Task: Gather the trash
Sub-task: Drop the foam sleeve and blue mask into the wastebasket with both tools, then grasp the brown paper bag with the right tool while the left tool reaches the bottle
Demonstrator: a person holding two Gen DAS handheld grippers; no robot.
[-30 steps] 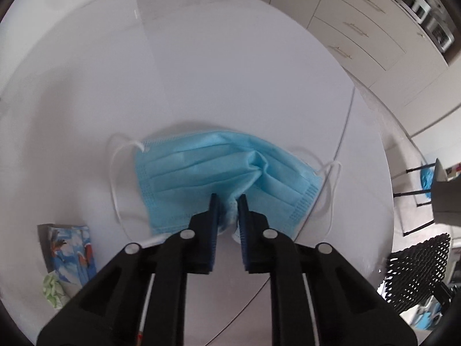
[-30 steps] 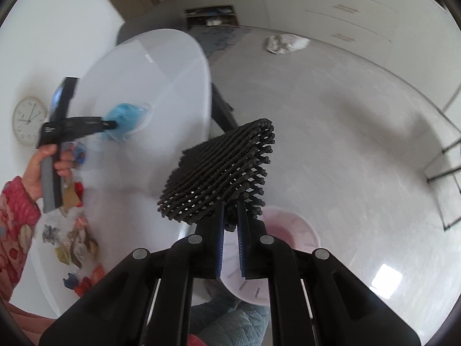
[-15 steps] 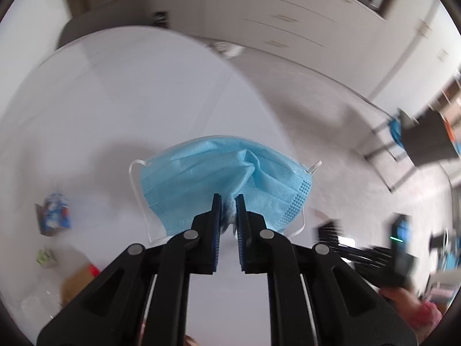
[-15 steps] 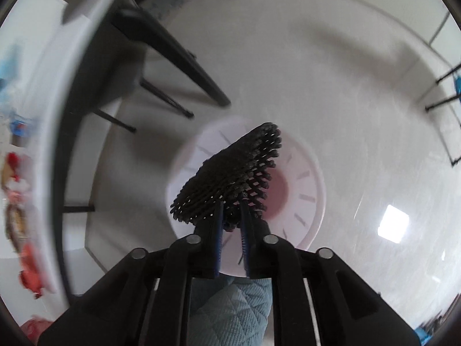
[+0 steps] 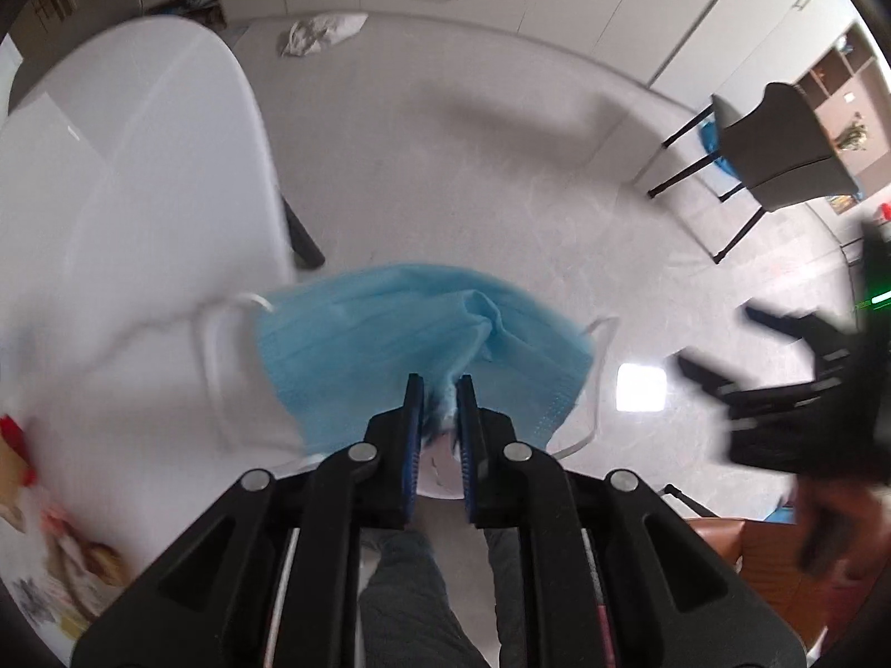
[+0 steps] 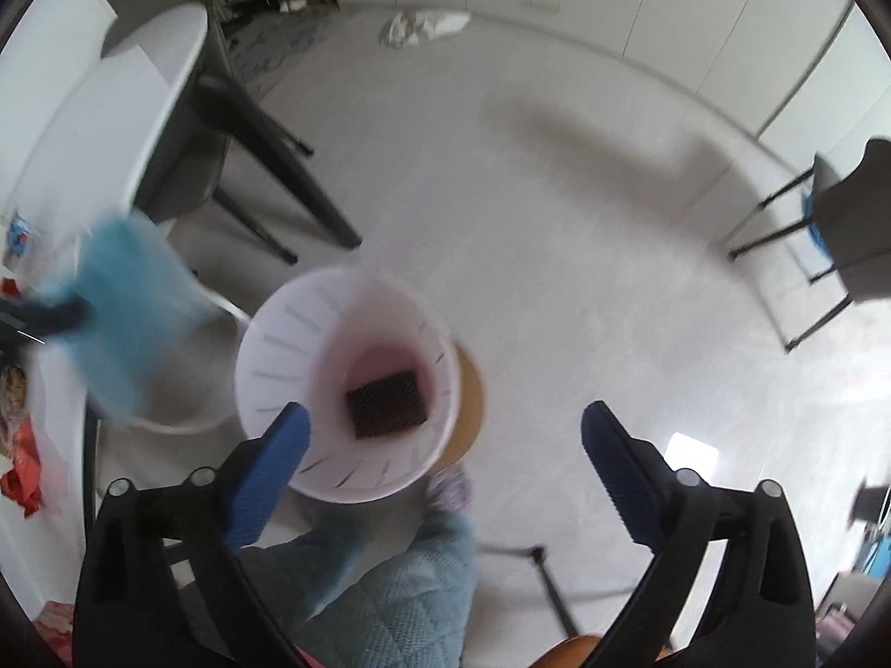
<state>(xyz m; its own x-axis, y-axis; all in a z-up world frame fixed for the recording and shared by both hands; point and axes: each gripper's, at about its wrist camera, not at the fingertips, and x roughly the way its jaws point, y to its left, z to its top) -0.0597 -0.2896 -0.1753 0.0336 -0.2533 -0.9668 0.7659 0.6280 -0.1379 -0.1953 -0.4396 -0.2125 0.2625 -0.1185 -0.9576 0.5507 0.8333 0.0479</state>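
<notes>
The left tongs (image 5: 441,406) are clamped on the lower edge of a blue face mask (image 5: 412,334), which hangs in the air at the rim of the white surface (image 5: 139,195), its ear loops dangling. The right tongs (image 6: 442,440) are spread wide and hold nothing. Below them, toward 11 o'clock, stands a white bin (image 6: 267,356) on the floor, with a black mesh square (image 6: 388,403) lying flat at its bottom.
</notes>
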